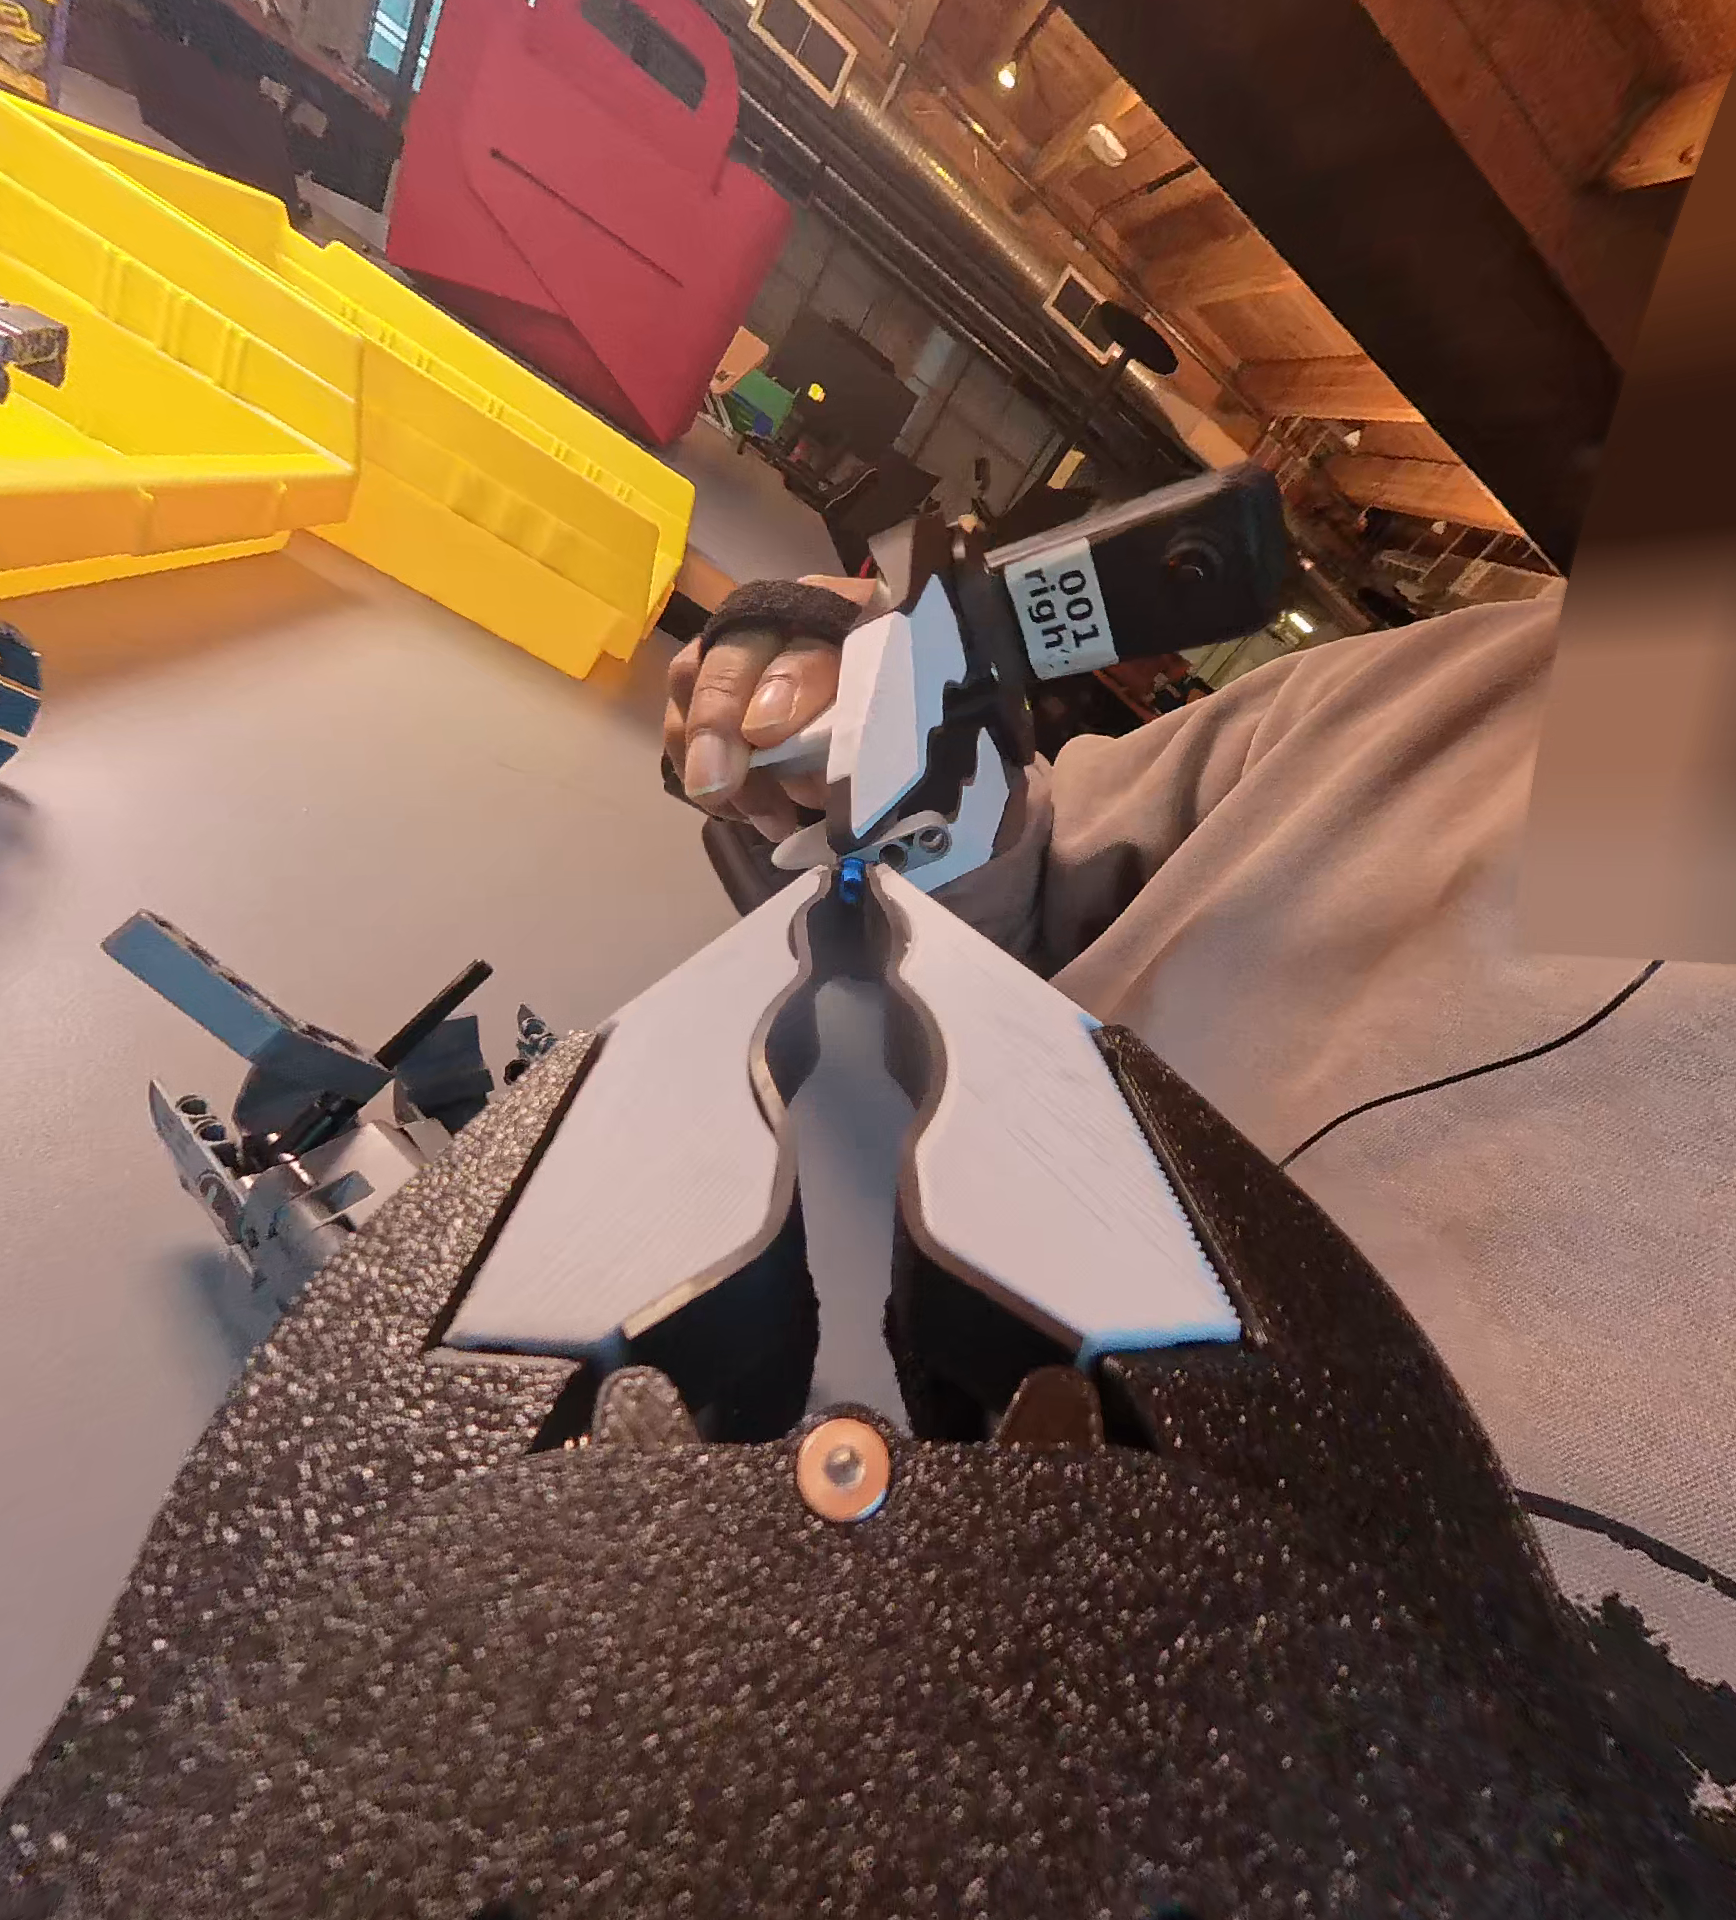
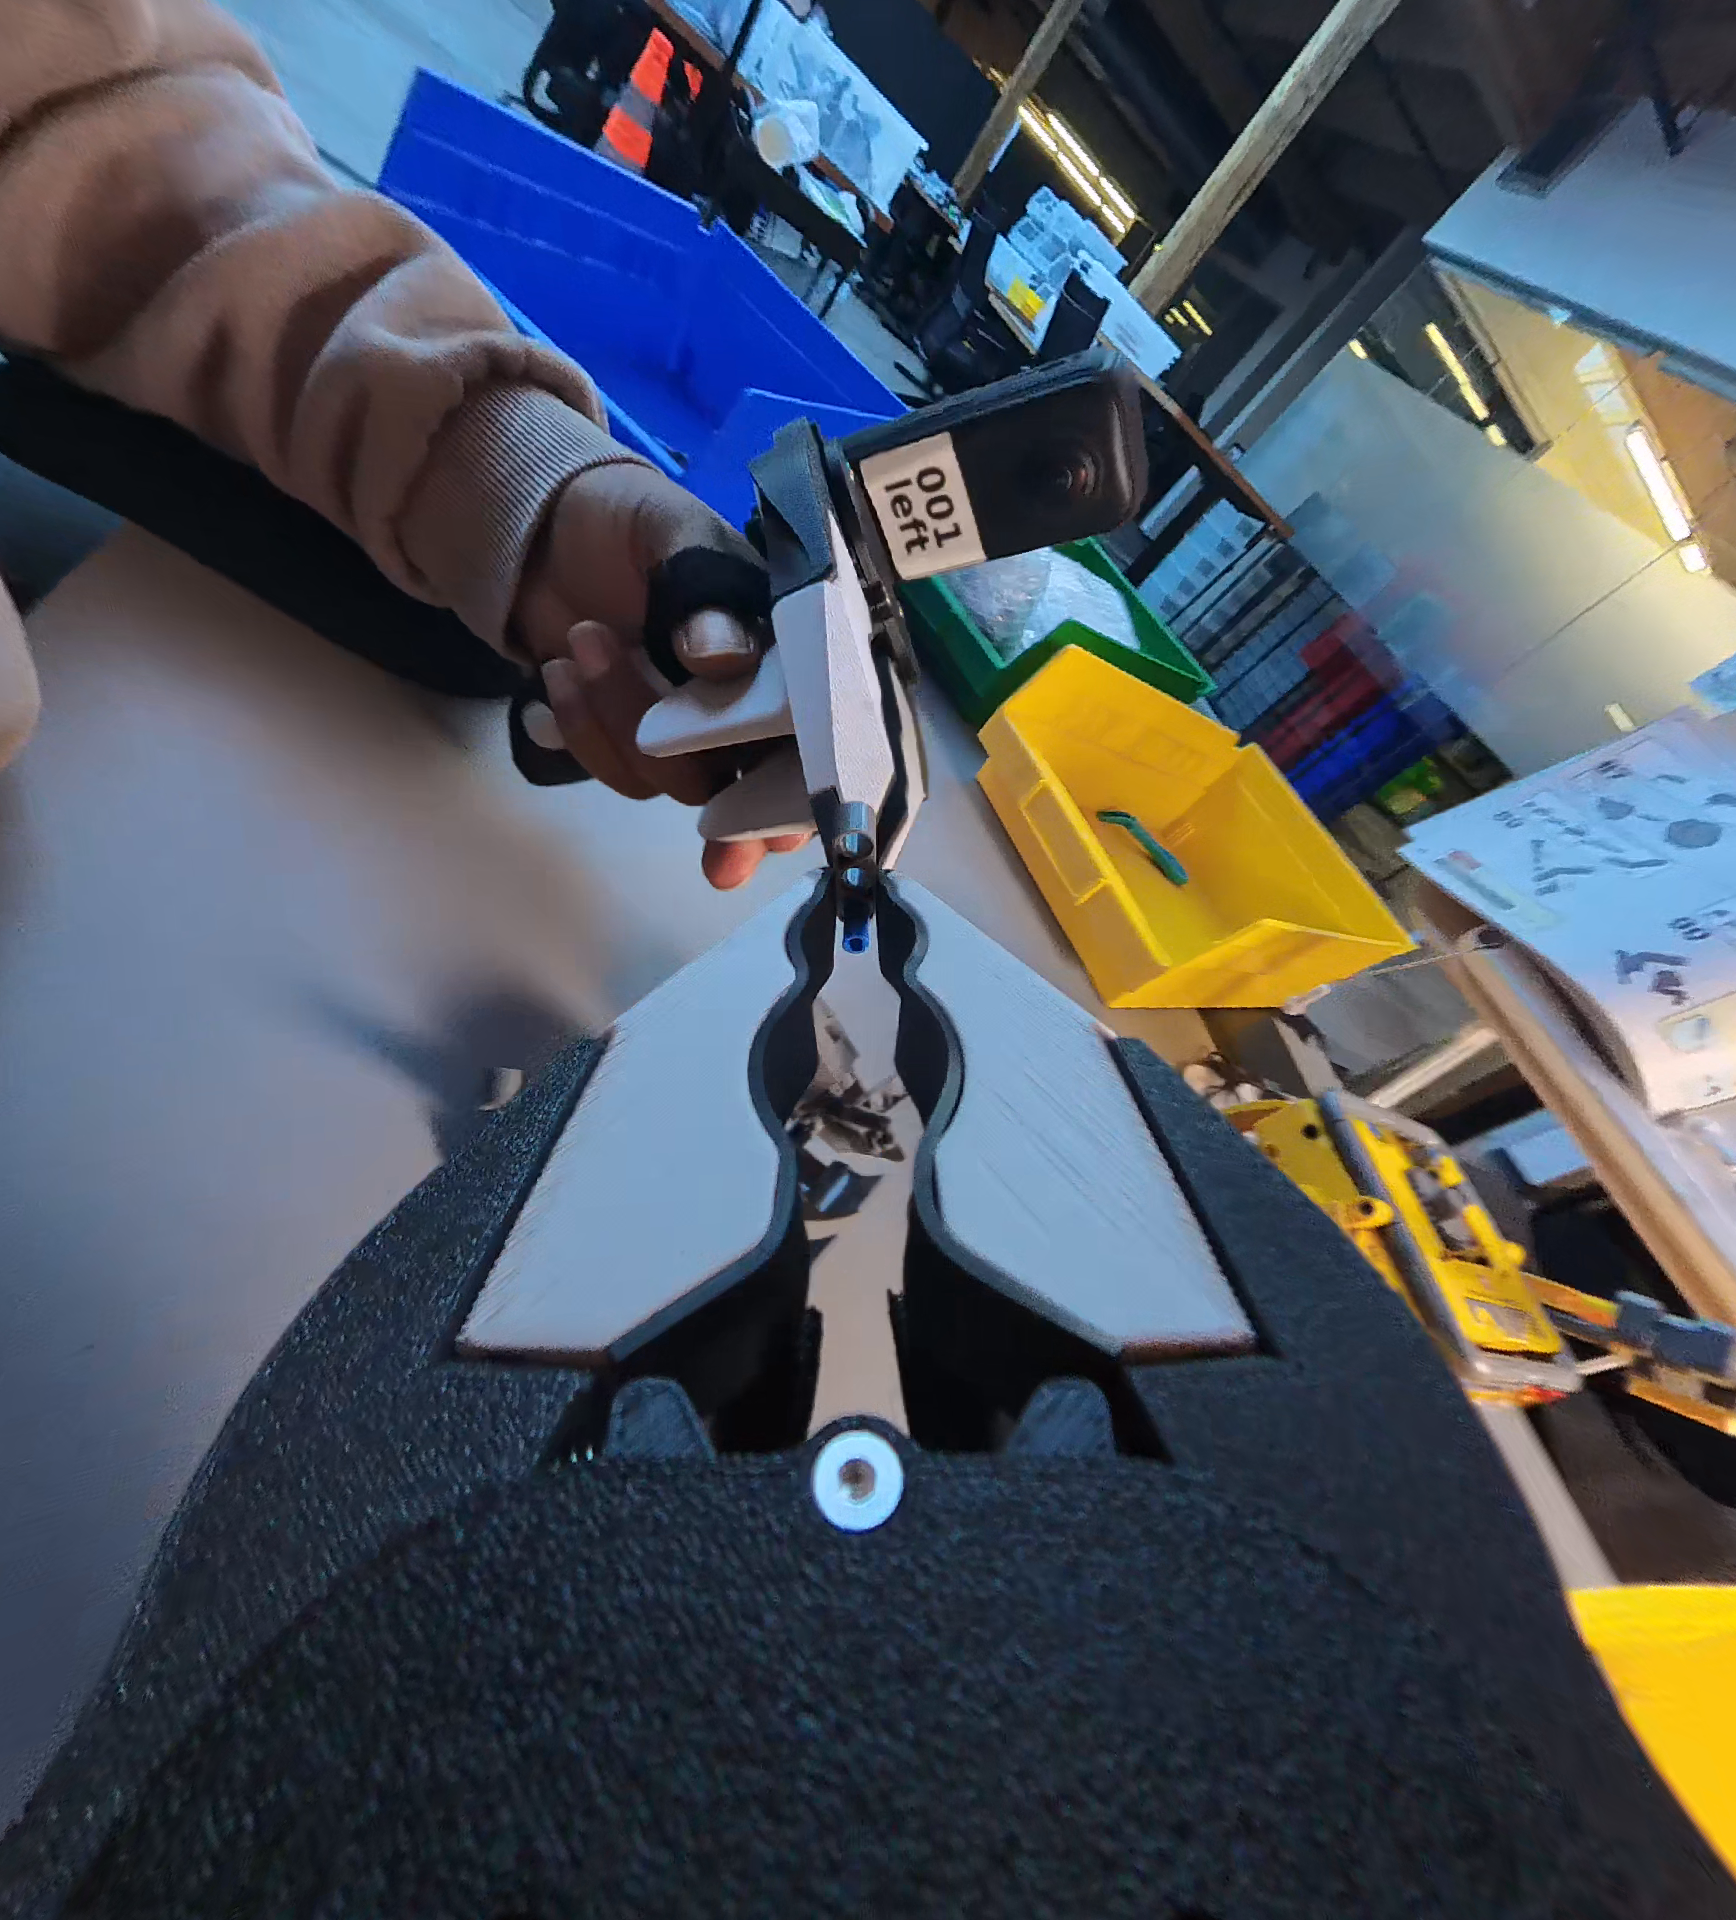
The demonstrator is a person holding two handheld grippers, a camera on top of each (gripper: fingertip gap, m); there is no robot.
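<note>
left claw (image 1: 848, 883) pinches a small blue pin (image 1: 849, 881) — right claw (image 2: 851, 894) a grey beam (image 2: 851, 844).

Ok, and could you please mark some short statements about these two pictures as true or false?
1. The left tongs and the right tongs meet tip to tip. True.
2. A small blue pin sits where the tips meet. True.
3. The left tongs are wide open. False: the tips are almost closed on the pin.
4. The yellow bin beside the paper sheets is empty. False: a green piece lies in it.
5. The box behind the yellow trays is green. False: it is red.
</note>
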